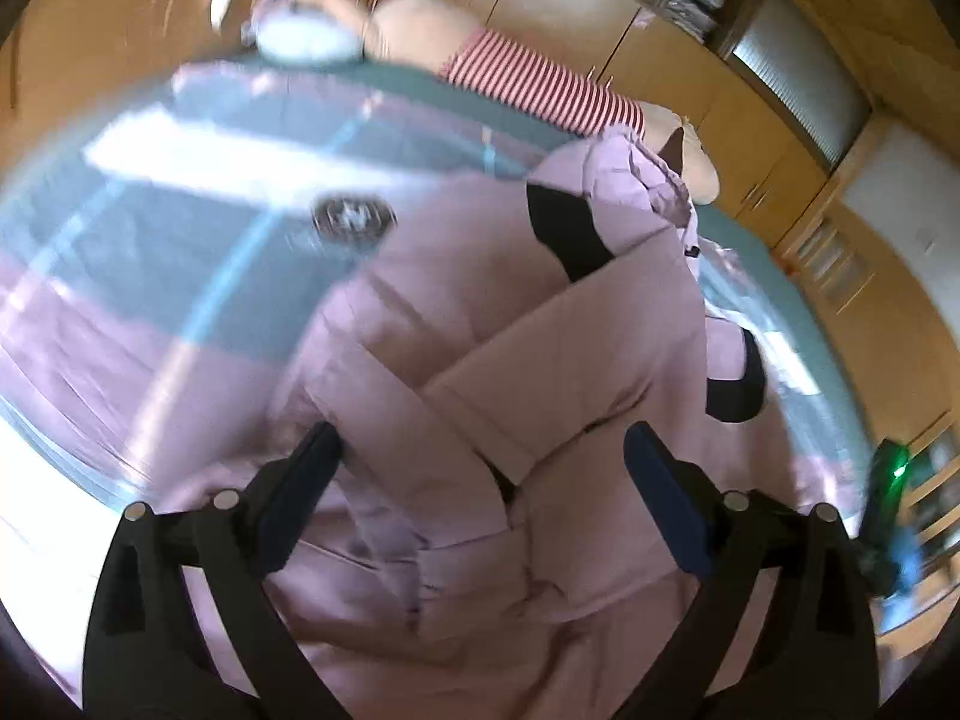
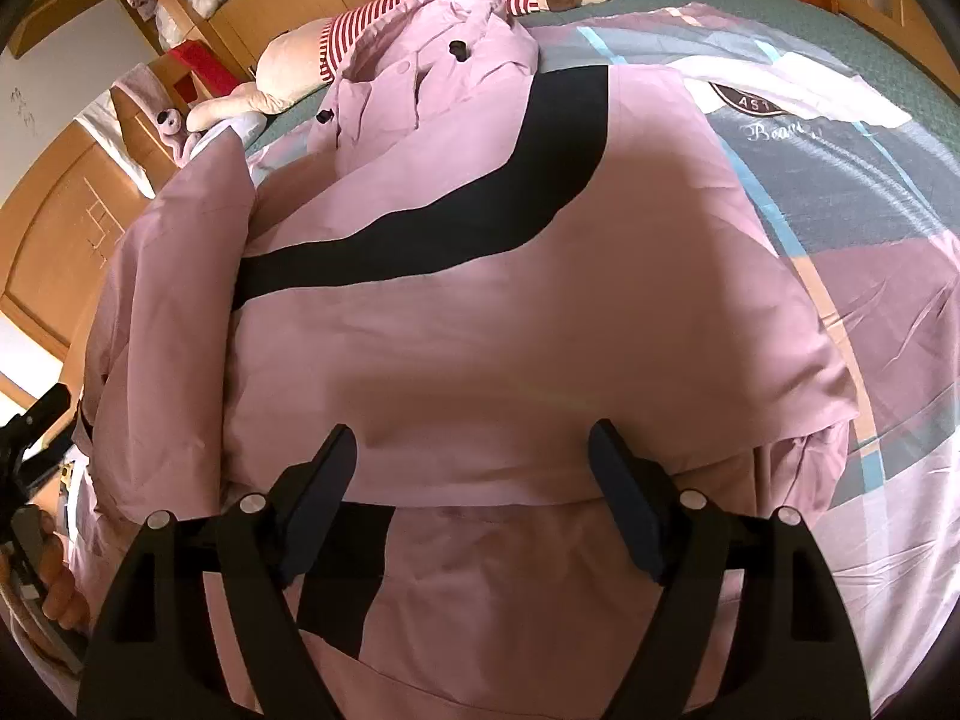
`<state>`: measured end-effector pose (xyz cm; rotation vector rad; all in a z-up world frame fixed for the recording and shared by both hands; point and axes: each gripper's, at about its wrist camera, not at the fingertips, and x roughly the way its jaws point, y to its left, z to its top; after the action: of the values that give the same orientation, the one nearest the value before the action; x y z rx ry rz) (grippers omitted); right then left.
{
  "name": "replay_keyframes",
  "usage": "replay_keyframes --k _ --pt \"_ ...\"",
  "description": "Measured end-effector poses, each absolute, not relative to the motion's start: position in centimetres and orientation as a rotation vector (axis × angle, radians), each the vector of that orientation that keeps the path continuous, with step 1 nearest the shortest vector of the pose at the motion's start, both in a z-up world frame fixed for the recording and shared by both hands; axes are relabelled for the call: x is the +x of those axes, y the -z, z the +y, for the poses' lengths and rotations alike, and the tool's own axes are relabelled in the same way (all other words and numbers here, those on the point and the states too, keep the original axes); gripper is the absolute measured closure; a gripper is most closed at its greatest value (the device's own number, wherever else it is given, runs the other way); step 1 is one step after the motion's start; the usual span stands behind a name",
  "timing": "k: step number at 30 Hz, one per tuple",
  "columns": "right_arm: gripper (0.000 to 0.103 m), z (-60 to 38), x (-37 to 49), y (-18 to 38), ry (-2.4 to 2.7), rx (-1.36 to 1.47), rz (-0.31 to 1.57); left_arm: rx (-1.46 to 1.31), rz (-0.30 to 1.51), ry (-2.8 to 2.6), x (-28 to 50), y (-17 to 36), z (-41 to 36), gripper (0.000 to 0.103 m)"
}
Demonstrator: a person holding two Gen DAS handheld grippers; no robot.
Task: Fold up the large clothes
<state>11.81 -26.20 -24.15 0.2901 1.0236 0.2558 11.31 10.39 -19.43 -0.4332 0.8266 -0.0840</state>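
Pink, puffy and soft, the jacket (image 2: 480, 300) lies partly folded on the bed (image 2: 870, 192), likely light but bulky and slippery, best pinched at its hem edge, with left claw (image 1: 483, 450) and right claw (image 2: 474, 450) both spread, holding nothing.

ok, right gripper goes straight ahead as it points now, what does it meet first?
Most likely the pink jacket: the right gripper has its jaws open just over the folded hem, with pink fabric filling the line ahead. Depth is unclear, so contact could be immediate.
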Motion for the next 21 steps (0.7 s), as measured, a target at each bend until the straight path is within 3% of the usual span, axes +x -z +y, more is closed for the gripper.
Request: replay_keyframes --k 10,15,18,21 --pt "0.023 -27.1 9.1 19.3 -0.213 0.365 0.754 -0.58 0.819 0.41 11.2 20.8 5.8 0.002" --pt "0.023 -25.5 9.0 18.7 -0.168 0.223 0.724 -0.291 0.707 0.84 6.9 16.5 -1.8 0.002" --pt "0.023 -26.9 9.6 20.5 -0.125 0.294 0.796 -0.081 0.614 0.839 4.2 15.4 -4.3 0.002" --pt "0.023 -29.1 10.2 21.5 -0.094 0.434 0.838 -0.094 0.65 0.787 5.0 15.9 -4.1 0.002"
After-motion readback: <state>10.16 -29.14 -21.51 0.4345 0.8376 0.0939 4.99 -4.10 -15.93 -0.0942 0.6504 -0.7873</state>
